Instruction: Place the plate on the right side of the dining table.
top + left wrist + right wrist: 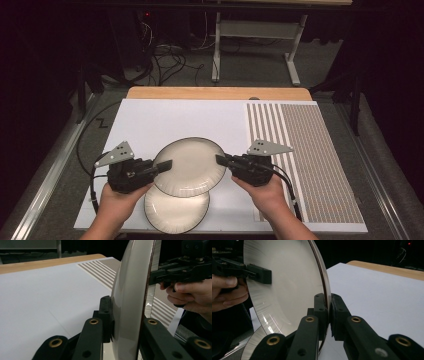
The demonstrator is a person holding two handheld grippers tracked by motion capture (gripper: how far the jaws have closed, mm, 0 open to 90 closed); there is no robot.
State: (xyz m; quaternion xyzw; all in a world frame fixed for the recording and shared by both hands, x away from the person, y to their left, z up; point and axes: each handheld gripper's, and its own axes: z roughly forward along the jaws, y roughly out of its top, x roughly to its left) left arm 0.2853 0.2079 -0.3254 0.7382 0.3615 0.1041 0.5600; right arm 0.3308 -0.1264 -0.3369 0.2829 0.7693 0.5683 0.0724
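Two grippers, left [162, 166] and right [223, 160], clamp their jaws on a raised plate's [190, 165] 9 and 3 o'clock rims, half hiding another plate [175, 212] at 6 o'clock.

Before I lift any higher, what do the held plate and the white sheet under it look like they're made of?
Held plate: looks like glazed ceramic, possibly melamine; glossy cream face with sharp highlights, thin dark rim line, stiff between the left gripper and right gripper. White sheet: looks like matte paper or thin board; flat, no glare, a faint crease line shows in the left gripper view.
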